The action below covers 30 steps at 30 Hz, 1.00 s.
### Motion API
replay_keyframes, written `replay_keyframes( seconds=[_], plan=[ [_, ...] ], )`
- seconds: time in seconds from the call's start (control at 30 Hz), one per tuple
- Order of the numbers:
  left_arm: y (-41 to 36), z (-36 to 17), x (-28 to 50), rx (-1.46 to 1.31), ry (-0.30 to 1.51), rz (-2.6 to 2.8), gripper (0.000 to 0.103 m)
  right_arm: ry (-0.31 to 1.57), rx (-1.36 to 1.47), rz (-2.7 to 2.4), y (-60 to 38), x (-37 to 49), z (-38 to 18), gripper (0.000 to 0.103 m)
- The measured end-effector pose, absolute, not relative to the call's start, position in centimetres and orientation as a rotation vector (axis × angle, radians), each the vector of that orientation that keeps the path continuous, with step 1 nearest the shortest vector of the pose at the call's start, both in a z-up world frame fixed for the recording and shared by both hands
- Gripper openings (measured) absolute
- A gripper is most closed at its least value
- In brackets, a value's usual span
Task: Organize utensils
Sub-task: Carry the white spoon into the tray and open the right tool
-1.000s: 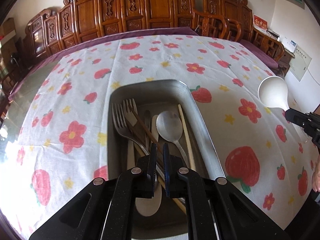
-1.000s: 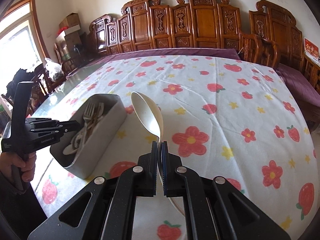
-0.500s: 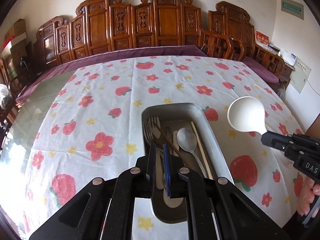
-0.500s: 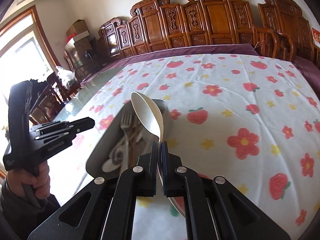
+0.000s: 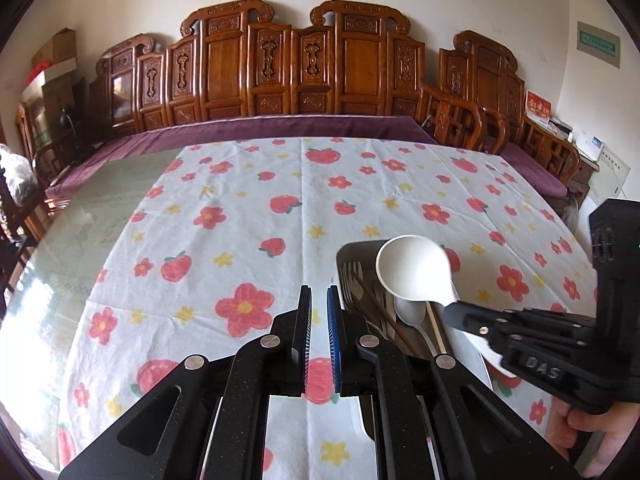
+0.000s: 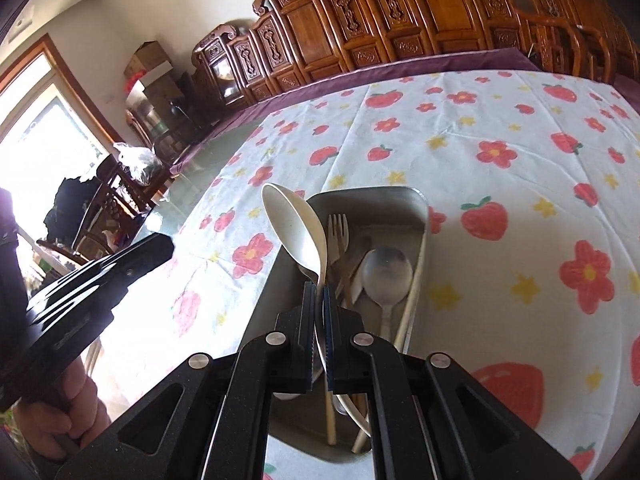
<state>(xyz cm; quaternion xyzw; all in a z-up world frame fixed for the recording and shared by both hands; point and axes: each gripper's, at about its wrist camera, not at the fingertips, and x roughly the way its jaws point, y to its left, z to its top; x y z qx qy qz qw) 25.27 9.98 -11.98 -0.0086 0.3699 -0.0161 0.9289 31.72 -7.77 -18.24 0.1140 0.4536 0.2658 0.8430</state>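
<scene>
Holding white spoon [image 6: 298, 232] above tray [image 6: 416, 204] | right gripper [image 6: 319, 320] | tablecloth [image 6: 500, 128] open

tray [image 5: 352, 249] near end: hidden behind left gripper [image 5: 318, 300] | white spoon [image 6: 298, 228] handle: lost between right gripper [image 6: 319, 294] fingers | utensil handles in tray: covered, count unclear

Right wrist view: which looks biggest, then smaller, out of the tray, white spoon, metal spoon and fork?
1. Tray
2. White spoon, though it's nearest the camera
3. Metal spoon
4. Fork, partly hidden
</scene>
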Motion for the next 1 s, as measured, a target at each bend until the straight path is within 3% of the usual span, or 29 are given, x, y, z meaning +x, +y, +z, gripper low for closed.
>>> replay_keyframes(
  seconds=[0.1,0.53,0.73,0.87,1.0],
  plan=[
    [10.5,-11.6,25.1,-0.03,0.744,-0.032,0.015,0.993,0.286,0.538,-6.8,32.8,-19.0,0.005],
    [11.8,-11.4,25.4,-0.06,0.744,-0.02,0.015,1.067,0.318,0.5,-5.1,34.3,-22.0,0.009],
    [11.6,-11.5,25.4,-0.05,0.748,-0.017,0.015,1.038,0.255,0.537,-4.7,33.7,-21.3,0.01],
    [11.4,-11.6,25.3,-0.044,0.747,-0.015,0.015,1.011,0.218,0.546,-5.1,33.2,-20.2,0.019],
    [11.2,-11.7,25.0,-0.033,0.742,-0.008,0.016,0.967,0.167,0.551,-5.7,32.5,-18.8,0.019]
  ],
)
